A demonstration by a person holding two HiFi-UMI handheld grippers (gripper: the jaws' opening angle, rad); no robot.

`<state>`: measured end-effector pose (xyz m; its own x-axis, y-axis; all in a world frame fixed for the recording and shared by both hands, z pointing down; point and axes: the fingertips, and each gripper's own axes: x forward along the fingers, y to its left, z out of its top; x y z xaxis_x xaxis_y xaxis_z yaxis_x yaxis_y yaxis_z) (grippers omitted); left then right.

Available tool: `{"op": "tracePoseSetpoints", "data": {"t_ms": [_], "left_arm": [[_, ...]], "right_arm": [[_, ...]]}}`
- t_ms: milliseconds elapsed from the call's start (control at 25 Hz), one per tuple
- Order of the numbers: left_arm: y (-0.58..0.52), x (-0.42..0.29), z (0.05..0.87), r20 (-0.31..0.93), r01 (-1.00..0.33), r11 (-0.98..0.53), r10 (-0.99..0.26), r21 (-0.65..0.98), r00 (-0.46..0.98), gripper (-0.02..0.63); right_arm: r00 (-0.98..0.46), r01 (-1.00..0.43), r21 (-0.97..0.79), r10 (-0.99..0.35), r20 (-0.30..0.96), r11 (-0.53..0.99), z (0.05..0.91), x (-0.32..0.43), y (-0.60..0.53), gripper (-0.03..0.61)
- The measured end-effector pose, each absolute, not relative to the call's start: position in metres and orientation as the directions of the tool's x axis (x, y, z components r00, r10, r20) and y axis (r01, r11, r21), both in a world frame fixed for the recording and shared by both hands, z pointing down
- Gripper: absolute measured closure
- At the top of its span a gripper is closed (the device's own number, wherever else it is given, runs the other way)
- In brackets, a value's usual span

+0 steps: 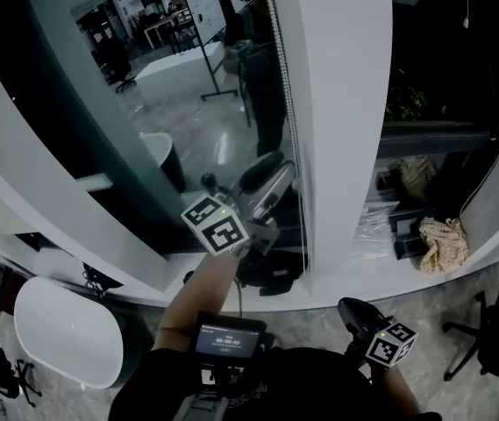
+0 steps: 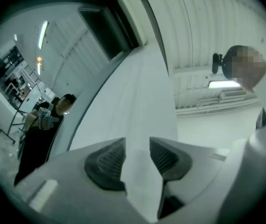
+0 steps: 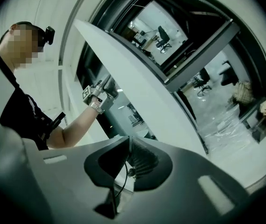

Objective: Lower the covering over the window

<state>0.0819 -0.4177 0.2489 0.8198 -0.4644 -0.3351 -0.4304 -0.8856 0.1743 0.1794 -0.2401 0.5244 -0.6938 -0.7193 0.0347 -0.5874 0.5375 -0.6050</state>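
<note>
Window [image 1: 170, 86]: large glass pane at far left. I see the room mirrored in it.
Pillar [image 1: 337, 103]: broad white upright just right of the pane, with a second, dark pane to its right.
Sill [image 1: 381, 274]: white ledge along the foot of both panes.
Covering: I cannot pick it out in any view.
Left gripper [image 2: 137, 148]: raised near the pillar's left edge, close to the cord. Its tongs are released and spread wide, and only the white pillar shows through the gap.
Right gripper [image 3: 127, 143]: low and near, at the right. Its pads are clenched together on the thin cord, which runs down through the gap.
Cloth [image 1: 445, 242]: crumpled beige bundle on the sill at far right.
Bead-chain cord [image 1: 284, 103]: hangs down the pillar's left edge, toward the sill.
</note>
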Motion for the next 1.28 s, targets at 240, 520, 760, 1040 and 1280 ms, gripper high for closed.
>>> {"op": "tracePoseSetpoints", "data": {"t_ms": [240,520,760,1040,1280], "left_arm": [[-0.44,0.108,0.217,-0.368,-0.317,-0.94,-0.343,0.129,0.865,0.504],[-0.436,0.102,0.256,-0.26,-0.31,-0.95,-0.308,0.031,0.915,0.603],[-0.427,0.091,0.4,0.062,-0.376,-0.922,-0.372,0.087,0.926,0.604],[-0.311,0.065,0.68,0.556,-0.444,-0.827,-0.201,0.345,0.806,0.604],[-0.249,0.044,0.757,0.651,-0.443,-0.795,-0.081,0.415,0.755,0.603]], "right_arm": [[-0.591,-0.638,-0.634,-0.806,0.039,0.437,0.526,0.184,-0.259,0.56],[-0.539,-0.681,-0.617,-0.841,0.057,0.394,0.529,0.173,-0.275,0.561],[-0.591,-0.691,-0.562,-0.803,0.076,0.455,0.517,0.146,-0.285,0.568],[-0.614,-0.692,-0.454,-0.788,-0.039,0.562,0.45,0.11,-0.311,0.557],[-0.656,-0.646,-0.265,-0.698,-0.288,0.716,0.304,0.079,-0.323,0.49]]}}
